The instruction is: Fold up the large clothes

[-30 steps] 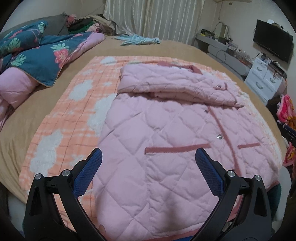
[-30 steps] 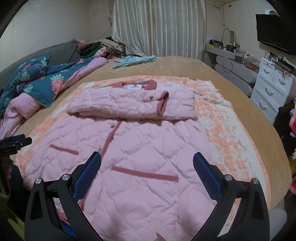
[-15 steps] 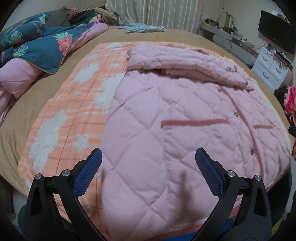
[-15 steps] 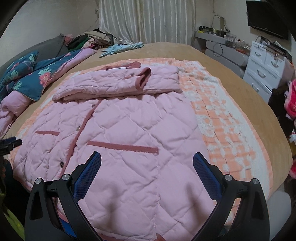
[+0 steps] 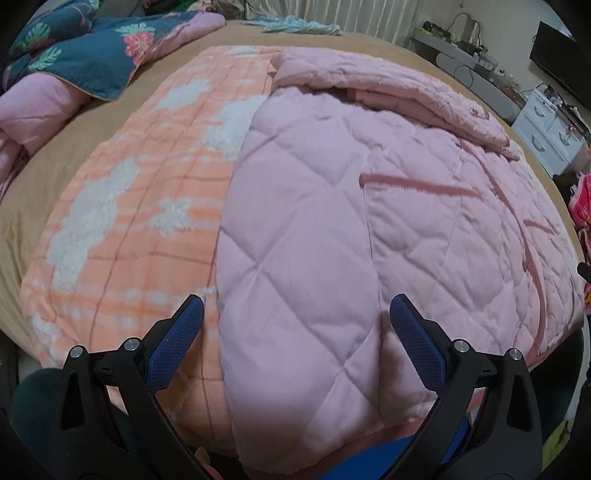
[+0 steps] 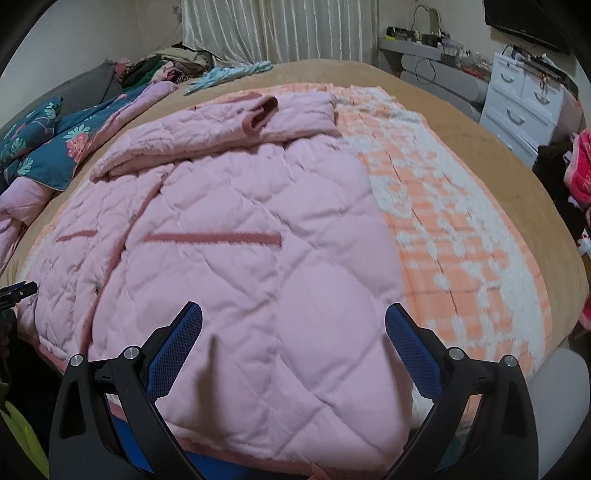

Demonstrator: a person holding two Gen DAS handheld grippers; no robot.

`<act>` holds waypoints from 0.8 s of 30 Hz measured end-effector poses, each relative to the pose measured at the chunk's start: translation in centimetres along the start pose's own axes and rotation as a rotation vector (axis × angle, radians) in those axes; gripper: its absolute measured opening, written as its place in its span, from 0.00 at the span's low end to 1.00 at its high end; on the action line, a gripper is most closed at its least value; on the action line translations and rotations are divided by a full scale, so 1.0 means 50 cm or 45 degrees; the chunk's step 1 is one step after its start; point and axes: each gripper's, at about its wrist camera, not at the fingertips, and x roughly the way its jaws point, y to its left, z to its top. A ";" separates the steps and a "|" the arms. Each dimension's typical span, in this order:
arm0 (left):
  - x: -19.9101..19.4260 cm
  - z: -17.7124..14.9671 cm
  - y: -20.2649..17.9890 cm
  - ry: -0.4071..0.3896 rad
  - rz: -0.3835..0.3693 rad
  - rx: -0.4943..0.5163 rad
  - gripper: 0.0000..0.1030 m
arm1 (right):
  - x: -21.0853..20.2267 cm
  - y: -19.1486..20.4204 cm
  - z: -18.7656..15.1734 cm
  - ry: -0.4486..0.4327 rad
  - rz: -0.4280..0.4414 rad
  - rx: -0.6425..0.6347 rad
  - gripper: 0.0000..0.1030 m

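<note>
A pink quilted coat (image 5: 332, 229) (image 6: 236, 229) with darker pink pocket trim lies front-up on an orange and white checked blanket (image 5: 122, 221) (image 6: 461, 229), its sleeves folded across the chest at the far end. My left gripper (image 5: 295, 328) is open, low over the coat's near left hem corner, its fingers either side of the coat's left edge. My right gripper (image 6: 293, 328) is open too, close above the near right hem corner, nothing between its blue pads. The hem itself hangs over the bed's near edge.
The blanket lies on a tan bed (image 6: 498, 147). A teal floral quilt (image 5: 81, 55) and pink bedding are heaped at the left. A white drawer chest (image 6: 521, 107) stands at the right, and curtains (image 6: 280, 29) hang behind the bed. A light blue garment (image 6: 229, 74) lies at the far end.
Both grippers have come down and forward toward the coat's near hem, so the coat fills more of each view. Both stay open.
</note>
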 end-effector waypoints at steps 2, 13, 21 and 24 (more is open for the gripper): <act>0.010 -0.012 -0.001 0.038 -0.022 -0.002 0.92 | 0.000 -0.006 -0.011 0.018 0.001 0.005 0.96; 0.017 -0.049 -0.016 0.094 -0.058 0.009 0.92 | -0.015 -0.039 -0.073 0.096 0.020 0.016 0.96; 0.024 -0.058 -0.011 0.111 -0.077 -0.019 0.92 | 0.000 -0.074 -0.108 0.192 0.114 0.092 0.96; 0.021 -0.065 -0.009 0.111 -0.085 -0.034 0.92 | 0.011 -0.083 -0.115 0.221 0.166 0.143 0.96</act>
